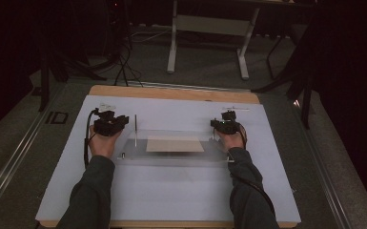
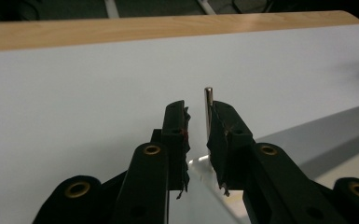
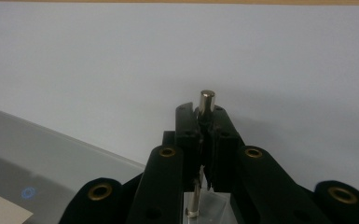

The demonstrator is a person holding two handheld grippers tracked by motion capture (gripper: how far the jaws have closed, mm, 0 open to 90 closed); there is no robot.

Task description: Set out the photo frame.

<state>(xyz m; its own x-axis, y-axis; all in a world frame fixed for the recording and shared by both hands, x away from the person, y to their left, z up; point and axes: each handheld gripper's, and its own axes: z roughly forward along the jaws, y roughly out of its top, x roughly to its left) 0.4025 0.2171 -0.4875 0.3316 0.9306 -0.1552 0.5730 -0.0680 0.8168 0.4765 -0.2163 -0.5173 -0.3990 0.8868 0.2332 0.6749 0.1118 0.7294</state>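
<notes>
Left hand-held gripper [image 2: 196, 140]: jaws apart, thin metal pin [image 2: 208, 112] stands upright between them, close against the right-side pad, not clamped. Right hand-held gripper [image 3: 207, 128]: jaws together, clamped on a second upright pin [image 3: 207, 103], centre frame. Both pins rise from the clear plate [image 1: 171, 157] mid-frame on the white worktop [image 1: 171, 191], left pin [image 1: 135, 130] left of the tan sheet [image 1: 175, 144].

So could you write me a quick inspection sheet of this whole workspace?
Surface: white sheet over a wooden table.
Job's things: clear plastic plate carrying a beige card; upright metal pins, left pin, right pin.
Clutter: nothing seen.
Claws: left claw open beside its pin; right claw shut on its pin.
Cables: black cable trailing from the left claw.
Surroundings: dark room, white table frame behind.
</notes>
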